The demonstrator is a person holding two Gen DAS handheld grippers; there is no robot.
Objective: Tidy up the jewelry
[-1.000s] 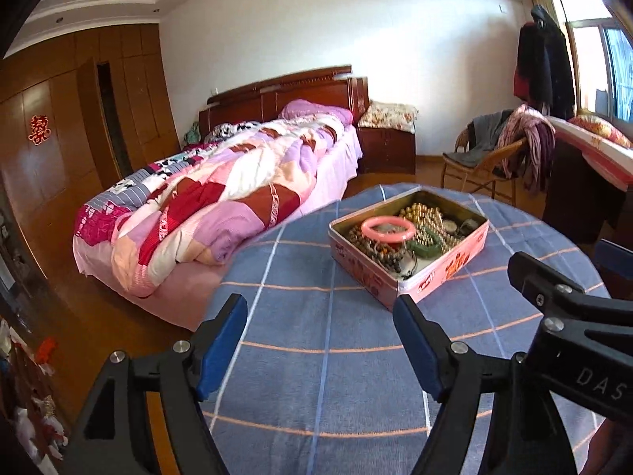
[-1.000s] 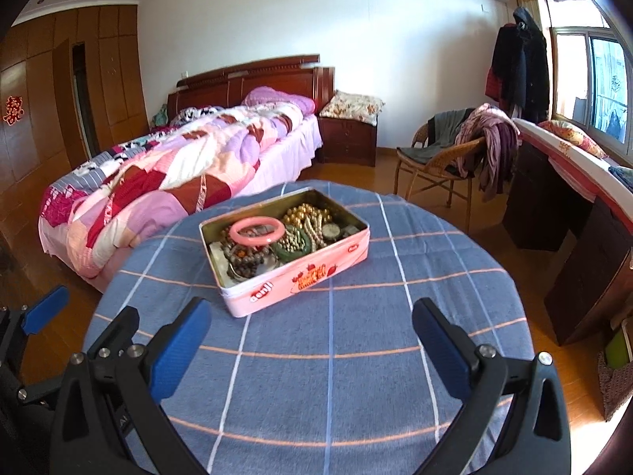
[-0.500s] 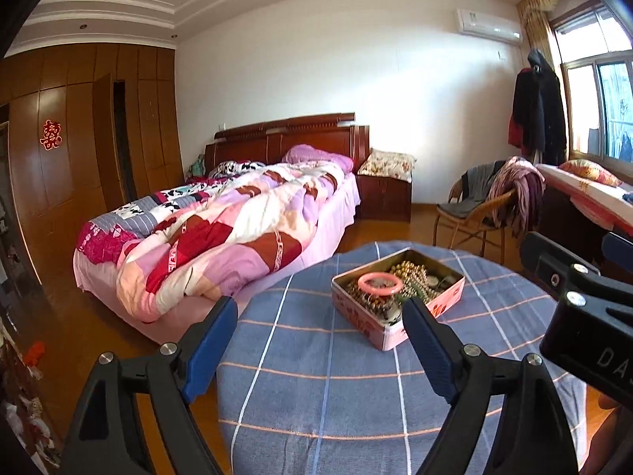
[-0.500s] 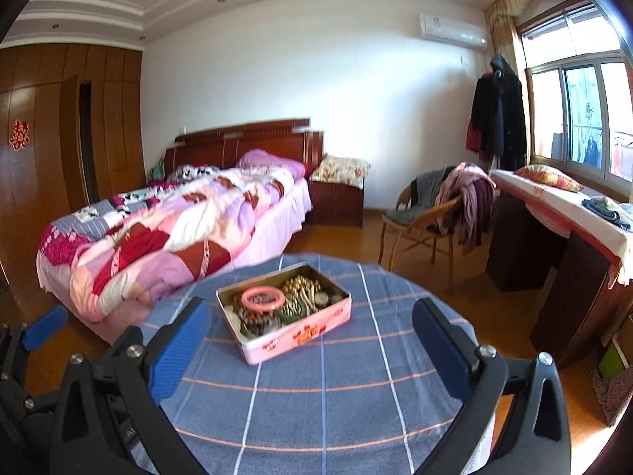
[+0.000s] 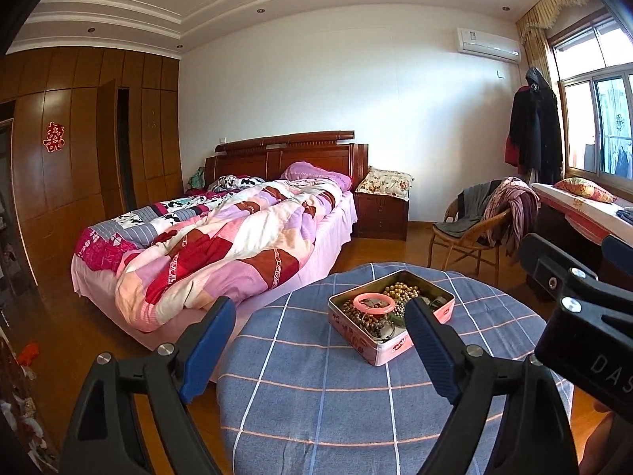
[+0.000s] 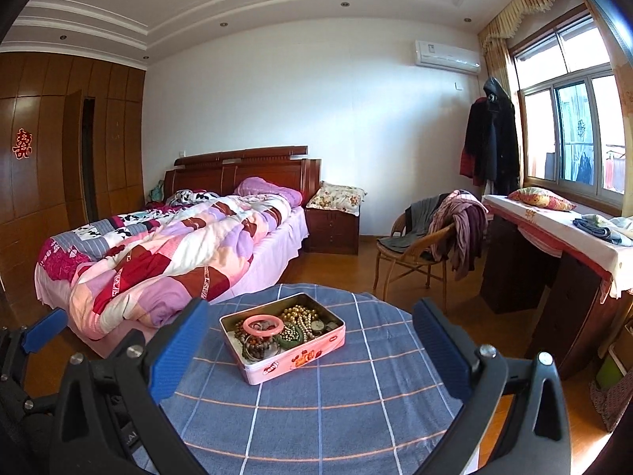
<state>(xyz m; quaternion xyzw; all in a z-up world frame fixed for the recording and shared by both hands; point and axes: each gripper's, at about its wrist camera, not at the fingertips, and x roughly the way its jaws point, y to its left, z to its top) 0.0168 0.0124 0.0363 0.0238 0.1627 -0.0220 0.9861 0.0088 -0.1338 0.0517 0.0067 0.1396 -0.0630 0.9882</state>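
Sunlight from the window (image 6: pixel 569 134) is filling a bedroom where a round table (image 6: pixel 316 415) under a blue checked cloth is standing near the bed (image 6: pixel 170 249). Sitting open on that cloth is a pink tin (image 6: pixel 283 336), lidless and heaped with jewelry: a pink bangle (image 6: pixel 263 324) is lying on top, pearl strands (image 6: pixel 302 316) and darker bead strings are tangling beneath it, all of it gathered inside the tin rather than strewn over the cloth. Both tools are hovering well back from it, probably for an overview. Left gripper (image 5: pixel 316 344) is holding its fingers wide apart and empty; right gripper (image 6: pixel 312 344) is likewise gaping, gripping nothing, with the tin framed between its fingers.
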